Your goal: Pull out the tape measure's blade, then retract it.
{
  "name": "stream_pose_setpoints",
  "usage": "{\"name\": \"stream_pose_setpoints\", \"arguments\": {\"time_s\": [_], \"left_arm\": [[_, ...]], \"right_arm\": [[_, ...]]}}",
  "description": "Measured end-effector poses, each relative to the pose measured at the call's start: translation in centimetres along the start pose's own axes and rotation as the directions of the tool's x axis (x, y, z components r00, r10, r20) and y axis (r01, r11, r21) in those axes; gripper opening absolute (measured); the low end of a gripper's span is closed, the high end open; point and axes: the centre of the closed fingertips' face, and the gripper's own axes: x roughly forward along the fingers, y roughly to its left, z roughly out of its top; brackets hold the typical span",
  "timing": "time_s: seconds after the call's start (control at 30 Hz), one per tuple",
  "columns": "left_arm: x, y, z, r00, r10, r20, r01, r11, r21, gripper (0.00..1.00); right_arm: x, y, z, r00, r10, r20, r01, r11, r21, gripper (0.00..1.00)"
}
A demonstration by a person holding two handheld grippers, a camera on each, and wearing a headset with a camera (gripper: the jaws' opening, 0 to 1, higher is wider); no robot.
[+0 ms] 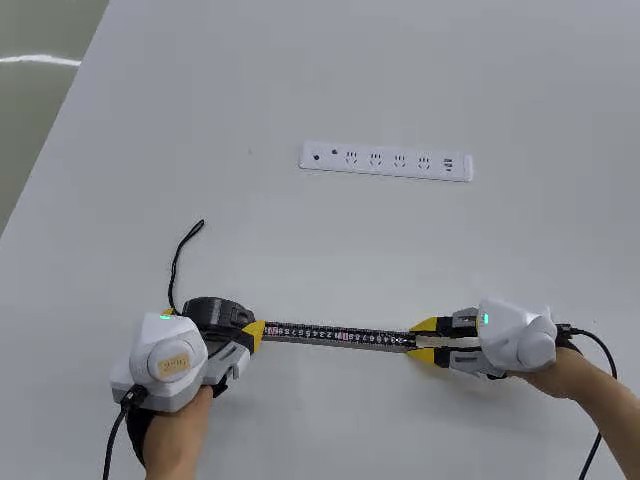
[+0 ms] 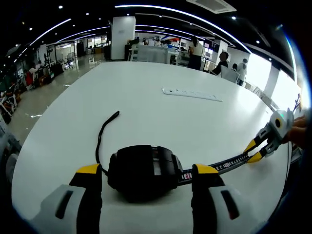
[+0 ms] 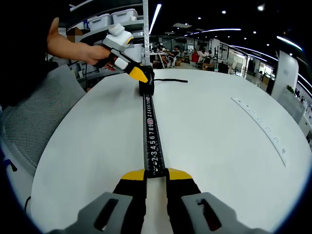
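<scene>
At 7 o'clock on the table (image 1: 300, 80), left gripper (image 2: 146, 170) fingers (image 2: 88, 181) clamp the tape measure's case (image 1: 215, 312) as anchor, while right gripper (image 3: 156, 173) fingers (image 3: 134, 179) at 4 o'clock pinch the blade (image 1: 335, 335) tip taut.

Open-plan office — ceiling light strips (image 2: 195, 14), desks (image 2: 156, 52), people (image 2: 196, 48).

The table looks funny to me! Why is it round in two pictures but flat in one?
Head view: the table looks flat, its edge straight. Left gripper view and right gripper view: fisheye lenses bend it into a dome, and the power strip curves.
</scene>
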Motion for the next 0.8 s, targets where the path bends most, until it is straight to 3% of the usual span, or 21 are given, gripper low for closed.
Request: {"name": "stream_pose_setpoints", "arguments": {"time_s": [0.07,0.23,0.53,0.8], "left_arm": [[0.0,0.5,0.1,0.9995,0.031,0.009,-0.030,0.999,-0.024,0.71],[0.5,1.0,-0.3,0.9988,0.047,-0.008,-0.048,0.997,-0.066,0.70],[1.0,0.2,-0.4,0.9985,0.055,-0.002,-0.055,0.995,-0.089,0.65],[1.1,0.4,-0.4,0.9976,0.069,-0.001,-0.069,0.992,-0.108,0.65]], "right_arm": [[-0.1,0.1,0.1,1.0000,0.001,0.000,-0.001,1.000,0.000,0.14],[-0.1,0.2,0.2,1.0000,0.000,-0.004,0.000,1.000,-0.001,0.14],[-0.2,0.4,0.4,1.0000,0.002,-0.004,-0.002,1.000,0.003,0.14],[-0.3,0.4,0.4,1.0000,0.001,-0.002,-0.001,1.000,0.000,0.14]]}}
